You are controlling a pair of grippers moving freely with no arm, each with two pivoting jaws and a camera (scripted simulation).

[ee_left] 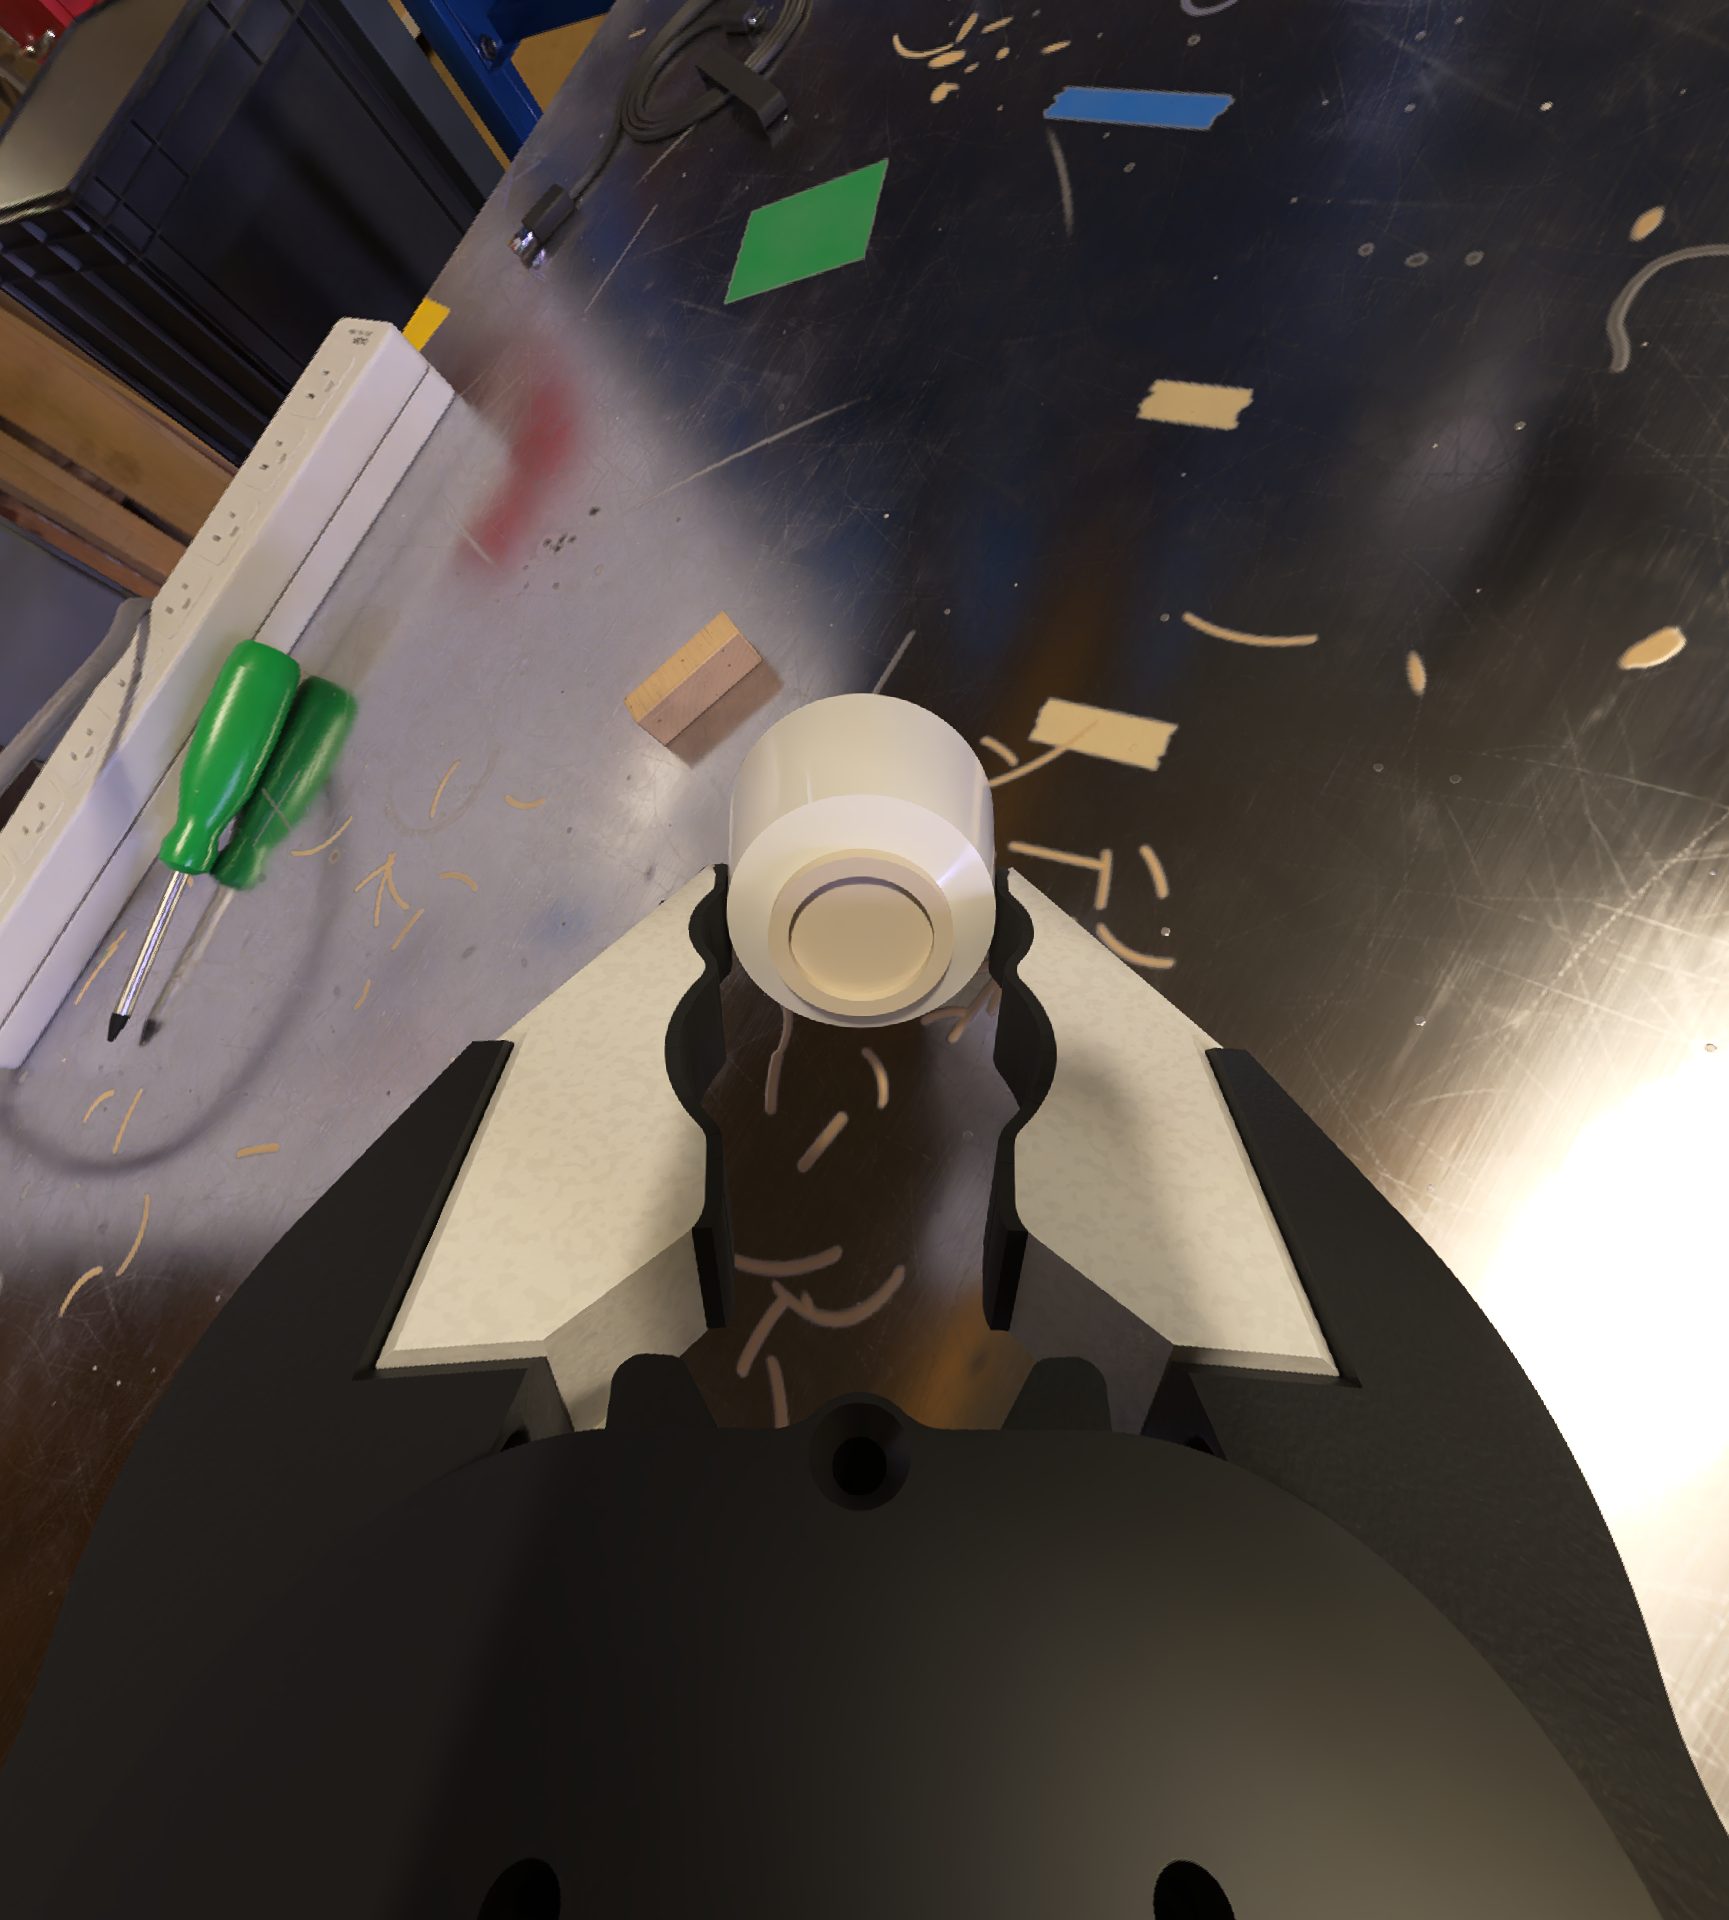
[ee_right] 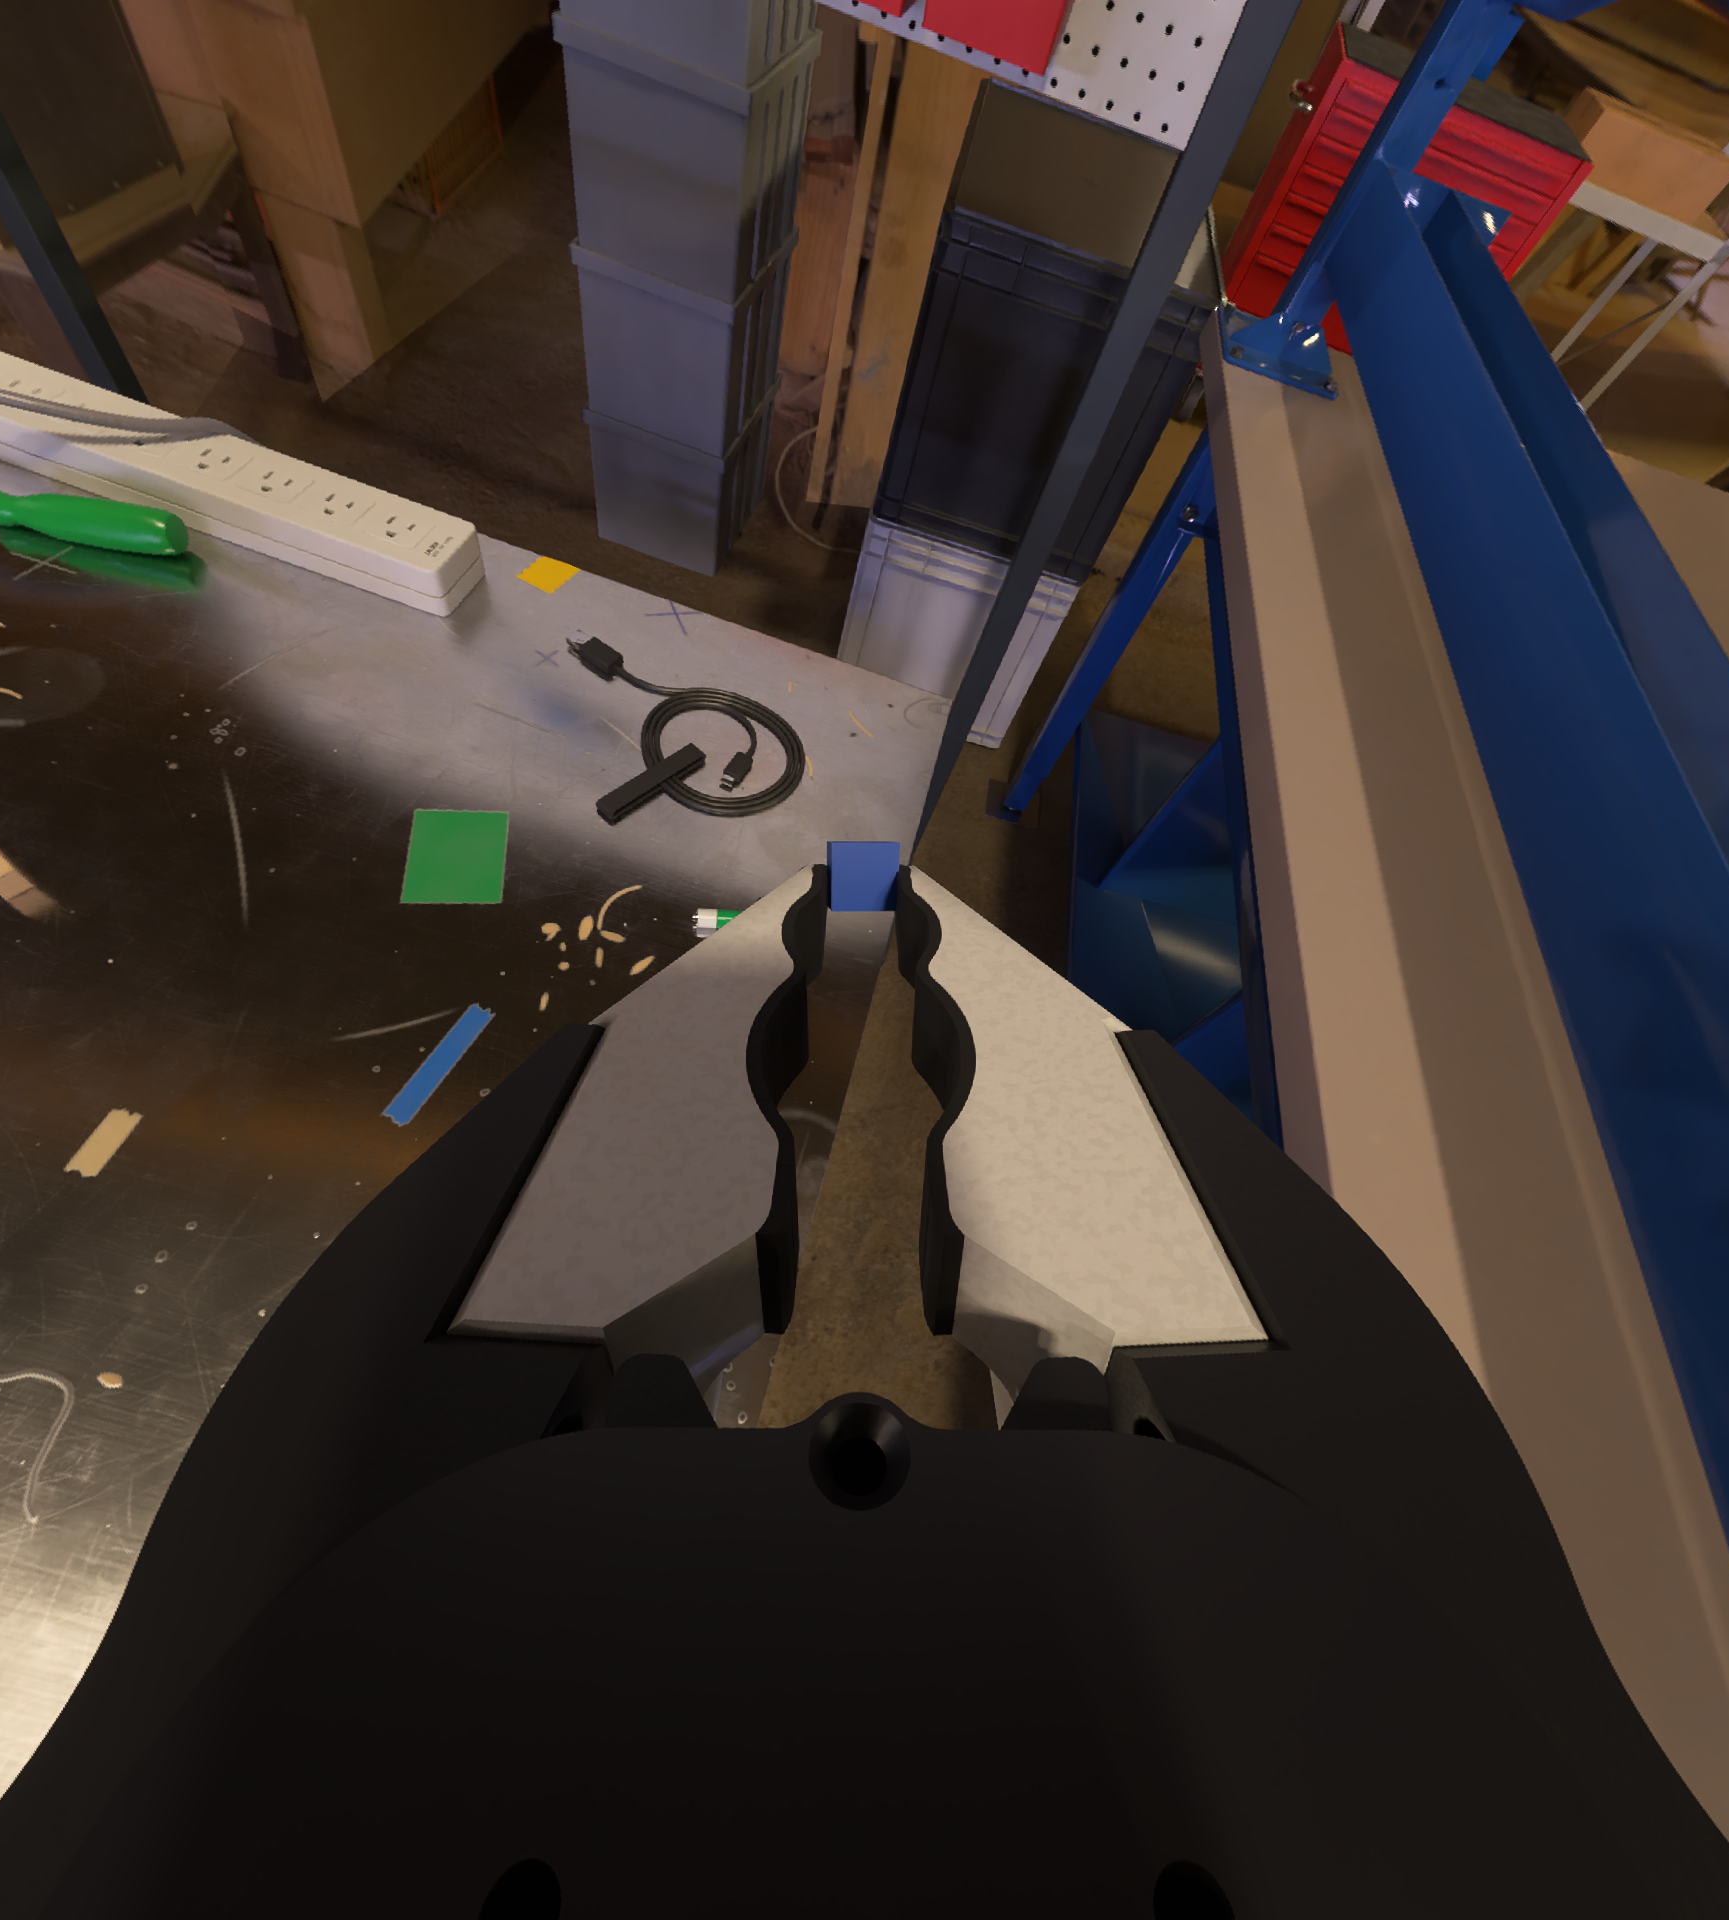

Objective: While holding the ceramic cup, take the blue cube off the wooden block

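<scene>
Blue cube (ee_right: 862,875) clamped between right fingers (ee_right: 818,914); left fingers (ee_left: 709,914) clasp ceramic cup (ee_left: 860,862).

The glossy white ceramic cup (ee_left: 860,862) lies sideways, base toward the camera, clamped between the left tongs' tips. The small blue cube (ee_right: 862,876) sits pinched at the right tongs' tips. The pale rectangular wooden block (ee_left: 699,677) lies flat on the metal, bare-topped, just beyond and left of the left tongs' tips.

Dim shop; strong glare on metal tabletop (ee_left: 1670,1195), wide-angle edge warp, sharp focus.
</scene>
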